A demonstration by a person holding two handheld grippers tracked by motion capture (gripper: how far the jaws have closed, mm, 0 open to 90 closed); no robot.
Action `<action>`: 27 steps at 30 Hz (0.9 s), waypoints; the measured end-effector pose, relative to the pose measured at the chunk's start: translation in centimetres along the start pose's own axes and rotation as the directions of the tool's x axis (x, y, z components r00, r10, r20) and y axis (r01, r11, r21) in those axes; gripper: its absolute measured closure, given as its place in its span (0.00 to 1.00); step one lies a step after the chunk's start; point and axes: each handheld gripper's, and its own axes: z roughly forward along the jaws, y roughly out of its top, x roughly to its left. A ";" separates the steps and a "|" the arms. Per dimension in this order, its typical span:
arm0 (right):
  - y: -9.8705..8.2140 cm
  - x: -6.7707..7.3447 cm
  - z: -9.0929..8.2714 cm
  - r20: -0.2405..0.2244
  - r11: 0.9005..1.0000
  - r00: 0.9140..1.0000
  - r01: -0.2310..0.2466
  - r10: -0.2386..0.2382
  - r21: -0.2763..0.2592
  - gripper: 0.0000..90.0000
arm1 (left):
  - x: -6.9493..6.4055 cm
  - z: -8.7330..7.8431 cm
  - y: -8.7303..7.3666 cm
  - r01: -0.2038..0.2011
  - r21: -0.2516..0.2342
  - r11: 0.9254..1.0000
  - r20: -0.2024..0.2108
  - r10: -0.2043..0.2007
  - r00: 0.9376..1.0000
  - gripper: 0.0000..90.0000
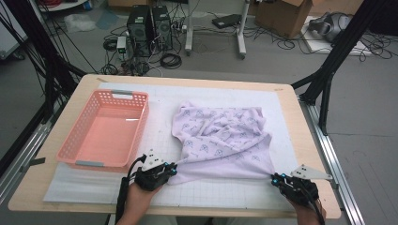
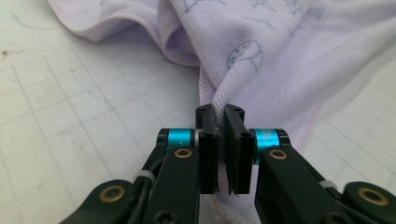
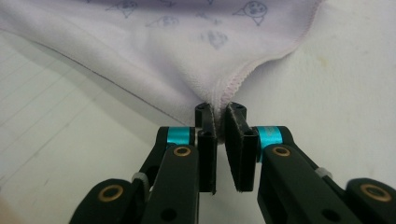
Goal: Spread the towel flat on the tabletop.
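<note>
Both tongs are seen clamped on the near edge of a pale lilac terry towel printed with small blue-grey figures (image 1: 223, 138). At the lower left of the high view, the left gripper (image 1: 174, 169) is closed on the towel's near left corner; in the left gripper view its jaws are seen almost together, with a bunched fold of the hemmed edge pinched between the pads (image 2: 209, 144). At the lower right of the high view, the right gripper (image 1: 273, 178) is closed on the near right corner, and in the right gripper view the stitched corner is seen drawn to a point and nipped between the fingertips (image 3: 235, 128). The towel is spread, rumpled in its middle, on a white gridded mat (image 1: 211, 192) that covers a light wooden table (image 1: 309, 150); its near edge is pulled fairly straight between the two grippers, which are held well apart. A salmon-pink perforated plastic basket with grey handle strips (image 1: 82, 133) is stood on the left part of the mat, beside the towel but apart from it. Nothing is seen inside the basket; its bare floor is visible. The left gripper is held just beside the basket's near right corner, without touching it.
</note>
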 end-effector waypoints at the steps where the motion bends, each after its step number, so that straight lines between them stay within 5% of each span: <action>1: -0.2 0.2 -0.2 0.002 1.000 1.000 -0.002 0.002 0.001 0.92 | -0.4 -0.4 -0.2 -0.002 -0.002 1.000 0.002 0.002 1.000 0.94; 14: -3.4 3.1 -5.6 -0.037 0.992 0.999 -0.019 0.024 0.127 0.93 | -4.4 -4.7 -2.7 0.007 0.014 1.000 0.108 -0.009 0.994 0.92; 20: -5.8 3.6 -8.4 -0.045 0.972 0.998 -0.023 0.034 0.232 0.92 | -4.3 -5.3 -2.6 0.025 -0.022 0.999 0.080 -0.023 0.997 0.65; 27: -5.5 2.9 -8.2 0.009 0.993 1.000 -0.021 0.020 0.116 0.72 | -2.3 -2.7 -1.5 0.059 0.002 0.998 0.023 -0.059 0.998 0.63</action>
